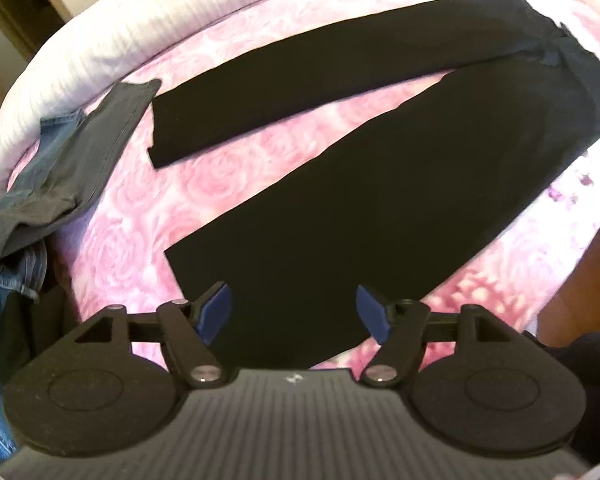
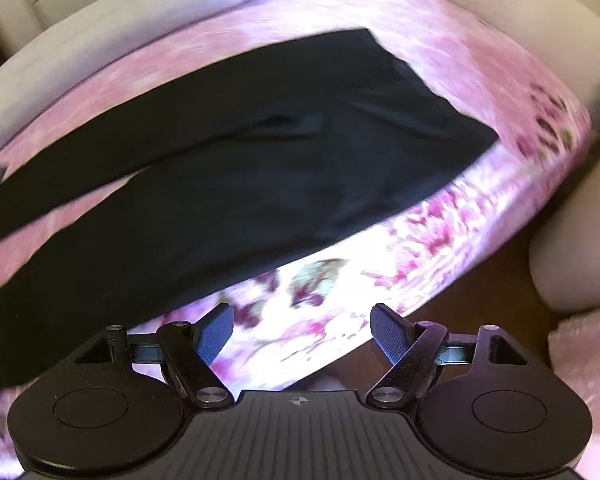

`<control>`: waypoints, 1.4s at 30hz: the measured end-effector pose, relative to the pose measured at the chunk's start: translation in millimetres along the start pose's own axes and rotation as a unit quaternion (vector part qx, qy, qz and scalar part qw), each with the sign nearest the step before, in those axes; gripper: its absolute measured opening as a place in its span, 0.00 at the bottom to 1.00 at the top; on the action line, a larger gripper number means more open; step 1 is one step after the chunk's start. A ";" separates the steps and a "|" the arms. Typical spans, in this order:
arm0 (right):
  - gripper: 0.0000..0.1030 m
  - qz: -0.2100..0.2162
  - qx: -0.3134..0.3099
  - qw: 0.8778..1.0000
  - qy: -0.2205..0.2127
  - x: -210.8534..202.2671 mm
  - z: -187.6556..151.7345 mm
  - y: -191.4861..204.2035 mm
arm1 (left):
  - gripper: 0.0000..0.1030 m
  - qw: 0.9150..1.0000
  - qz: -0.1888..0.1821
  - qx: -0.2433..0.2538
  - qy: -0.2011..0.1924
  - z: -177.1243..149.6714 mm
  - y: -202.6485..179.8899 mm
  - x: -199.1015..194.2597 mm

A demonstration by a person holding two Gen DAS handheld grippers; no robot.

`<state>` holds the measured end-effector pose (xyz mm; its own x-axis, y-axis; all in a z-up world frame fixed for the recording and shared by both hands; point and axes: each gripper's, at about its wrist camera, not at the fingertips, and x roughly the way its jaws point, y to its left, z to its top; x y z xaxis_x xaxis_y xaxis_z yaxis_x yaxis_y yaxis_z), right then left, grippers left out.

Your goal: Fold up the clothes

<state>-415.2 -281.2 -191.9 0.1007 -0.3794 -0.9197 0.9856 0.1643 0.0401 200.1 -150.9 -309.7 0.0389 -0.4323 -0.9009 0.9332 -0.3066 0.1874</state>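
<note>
A pair of plain black trousers point(image 1: 380, 168) lies flat on the pink rose-patterned bedspread point(image 1: 228, 176), legs splayed in a V toward nine o'clock, waist at three o'clock. The left gripper point(image 1: 294, 312) hangs above the nearer leg's hem, jaws apart and empty. The right gripper point(image 2: 302, 334) is likewise parted, holding nothing. Grey and blue denim garments point(image 1: 60, 160) are heaped at nine o'clock.

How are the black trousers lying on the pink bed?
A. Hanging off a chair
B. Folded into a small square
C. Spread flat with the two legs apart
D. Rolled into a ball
C: the black trousers lie flat on the pink rose bedspread, the legs splayed with bedspread showing between them.
</note>
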 end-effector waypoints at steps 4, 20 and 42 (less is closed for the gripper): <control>0.76 -0.014 -0.037 0.999 0.004 -9.9 -6.7 25.7 | 0.70 1.000 -0.018 -0.008 -0.006 6.3 -6.0 -6.6; 0.76 -0.031 -0.048 0.998 -0.013 -15.1 -11.5 43.2 | 0.74 0.999 -0.018 0.013 -0.028 21.6 -3.9 -8.6; 0.76 -0.106 -0.473 0.868 -0.105 76.8 -10.8 -22.3 | 0.73 0.943 0.030 0.323 -0.080 -18.6 -204.6 41.0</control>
<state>-431.0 -304.2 -267.7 0.0514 -0.6343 -0.7714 0.4428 0.7068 -0.5517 17.4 -90.1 -392.3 -0.0181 -0.5713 -0.8205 0.5167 -0.7079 0.4815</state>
